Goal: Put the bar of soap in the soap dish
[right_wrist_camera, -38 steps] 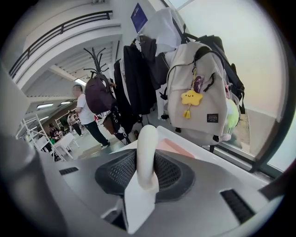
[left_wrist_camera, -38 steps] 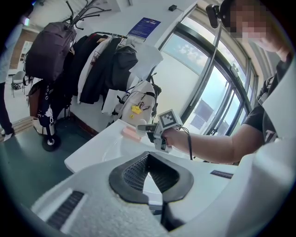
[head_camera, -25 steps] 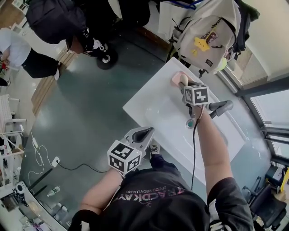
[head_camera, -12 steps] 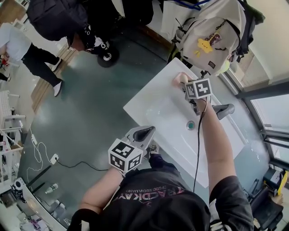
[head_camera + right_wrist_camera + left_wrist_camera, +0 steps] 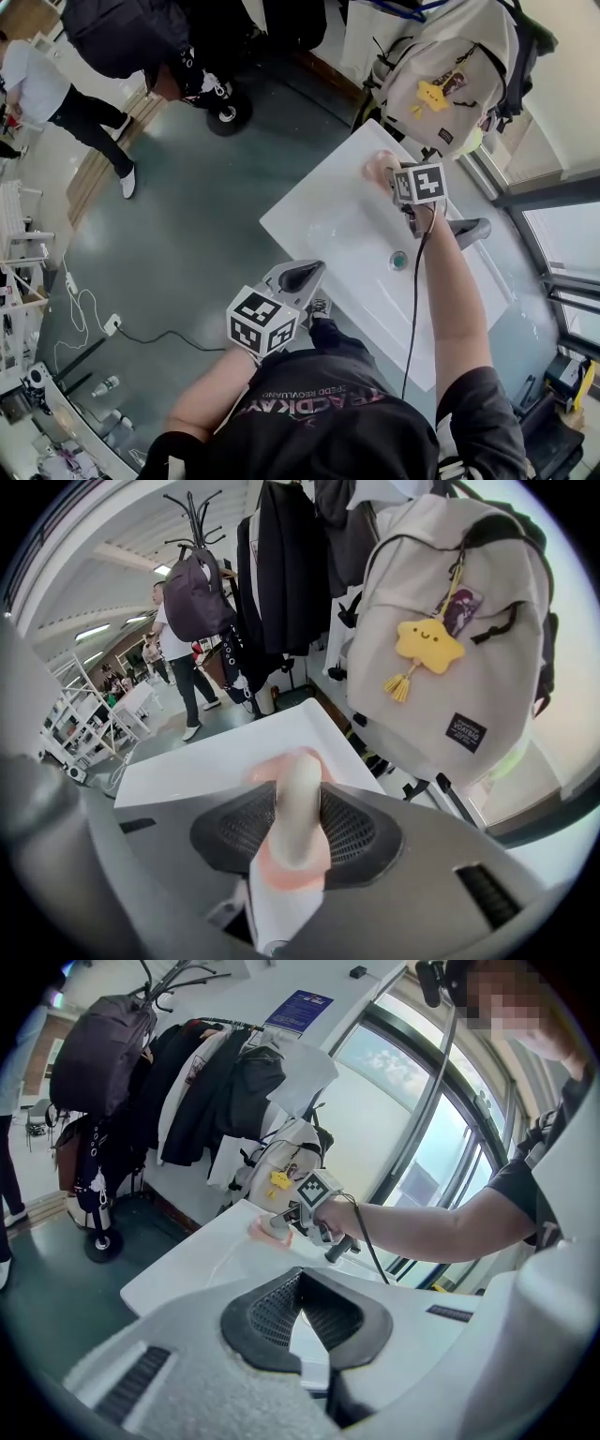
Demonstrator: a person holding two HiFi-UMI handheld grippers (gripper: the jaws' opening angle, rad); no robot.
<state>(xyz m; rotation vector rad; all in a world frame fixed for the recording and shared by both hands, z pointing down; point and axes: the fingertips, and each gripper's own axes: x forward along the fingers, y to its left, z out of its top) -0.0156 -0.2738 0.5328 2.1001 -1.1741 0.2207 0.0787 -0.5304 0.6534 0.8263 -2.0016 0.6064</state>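
**Head view.** The right gripper (image 5: 386,172) is at the far corner of the worktop (image 5: 309,211). Its marker cube (image 5: 419,183) covers the jaws, and only a pink sliver of the soap dish (image 5: 371,169) shows beside it. The backpack (image 5: 450,66) is cut by the top edge. The faucet (image 5: 472,228) is partly hidden behind the forearm (image 5: 441,281).

**Right gripper view.** The lower end of the bar of soap (image 5: 298,794) is sunk between the pads (image 5: 361,832). Soap and pads cover most of the soap dish, so contact between soap and dish cannot be told.

**Left gripper view.** Soap dish and bar of soap are too small to separate.
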